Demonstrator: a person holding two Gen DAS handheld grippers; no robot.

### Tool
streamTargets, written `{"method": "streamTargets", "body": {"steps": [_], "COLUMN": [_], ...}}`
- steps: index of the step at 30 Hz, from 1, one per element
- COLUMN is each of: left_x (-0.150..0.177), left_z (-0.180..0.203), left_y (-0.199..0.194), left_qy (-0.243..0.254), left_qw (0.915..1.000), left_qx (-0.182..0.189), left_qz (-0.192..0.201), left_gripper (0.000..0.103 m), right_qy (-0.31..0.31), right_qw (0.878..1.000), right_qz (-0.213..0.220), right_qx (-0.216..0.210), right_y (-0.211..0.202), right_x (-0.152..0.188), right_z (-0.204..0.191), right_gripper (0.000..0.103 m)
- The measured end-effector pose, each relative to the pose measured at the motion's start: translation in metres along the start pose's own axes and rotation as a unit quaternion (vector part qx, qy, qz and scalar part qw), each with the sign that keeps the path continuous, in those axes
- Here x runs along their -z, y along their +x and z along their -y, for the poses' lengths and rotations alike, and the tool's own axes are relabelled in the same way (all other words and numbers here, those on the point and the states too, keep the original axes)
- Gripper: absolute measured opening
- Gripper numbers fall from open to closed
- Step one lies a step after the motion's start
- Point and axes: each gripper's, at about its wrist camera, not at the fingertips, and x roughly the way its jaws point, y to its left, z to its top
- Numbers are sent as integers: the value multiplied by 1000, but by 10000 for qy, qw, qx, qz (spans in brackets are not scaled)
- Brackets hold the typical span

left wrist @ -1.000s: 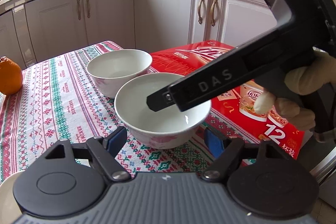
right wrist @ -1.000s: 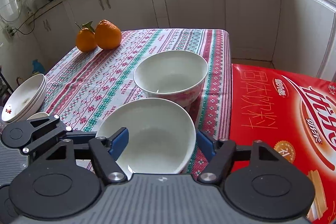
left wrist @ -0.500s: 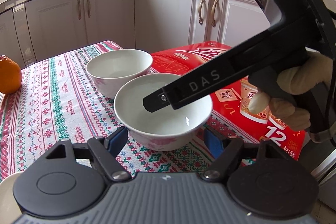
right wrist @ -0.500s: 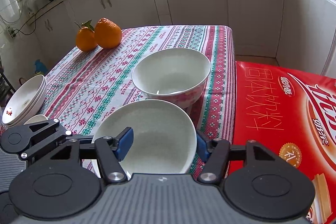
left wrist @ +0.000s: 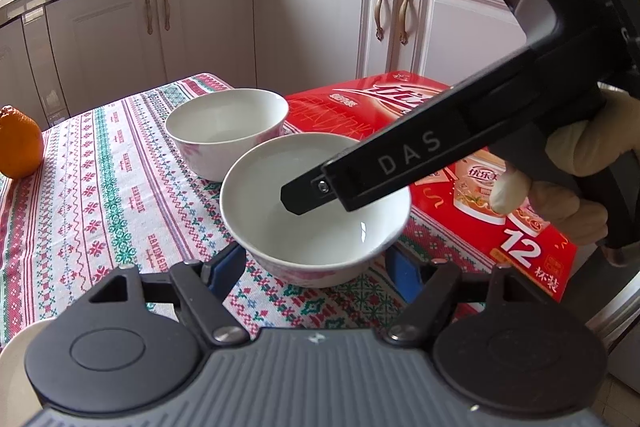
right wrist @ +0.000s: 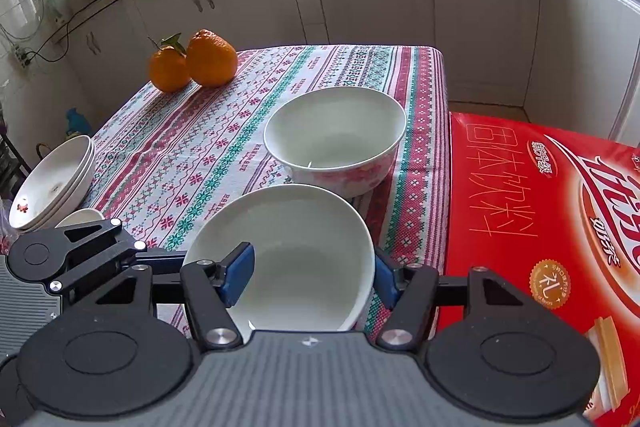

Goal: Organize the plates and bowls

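Two white bowls sit on the patterned tablecloth (right wrist: 192, 163), and the near bowl (right wrist: 304, 259) is the landmark for everything else. Right gripper (right wrist: 310, 273) is clenched on it: one blue pad presses inside the bowl, the other against the outer wall on the opposite side. Left gripper (left wrist: 316, 267) faces the same bowl from the other side with its jaws closing; the bowl lies between its blue pads, which do not press on it. A gloved hand (left wrist: 576, 167) holds the right gripper's handle. Just behind the near bowl stands the far bowl (right wrist: 336, 139), upright; whether the two touch I cannot tell. To the right of the near bowl lies a red box (right wrist: 540, 195). To its left sits a stack of plates (right wrist: 56, 183). Farthest back, two oranges (right wrist: 196, 61) rest near the cloth's far corner.
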Motion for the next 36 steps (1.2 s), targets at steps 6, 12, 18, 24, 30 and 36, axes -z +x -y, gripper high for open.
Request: {"method": "streamTargets", "body": {"steps": [6,12,18,24,30,36], "left_x": [0,-1,1,3,5,8], "left_z": [3,7,9,10,10,6], "left_y": [-12,-29,-47,-62,-74,-88], "left_qy": [93,216,252,249,220,179], "left_qw": [9999,9997,9996,9996,9995,9994], "left_qx": [38,119,161,128,95,40], "left_qz": [-26,-52,-2,100,195,297], "left_gripper": [76,76,76,76,76,76], "right_qy": [23,27,-4,-39,-135,-251], "right_qw": [10000,10000,10000,9999,9998,9995], "right_qz": [0,41,59,103,146,201], "right_qx": [-6,-2,4,28,42,36], "right_y": [-8,-20,-31,-41,-50,-56], "right_x": [4,7,11,14,14,12], "right_z": [-5,-14,-25,-37,-50,-64], "right_gripper": [67,67,67,68,68,68]}}
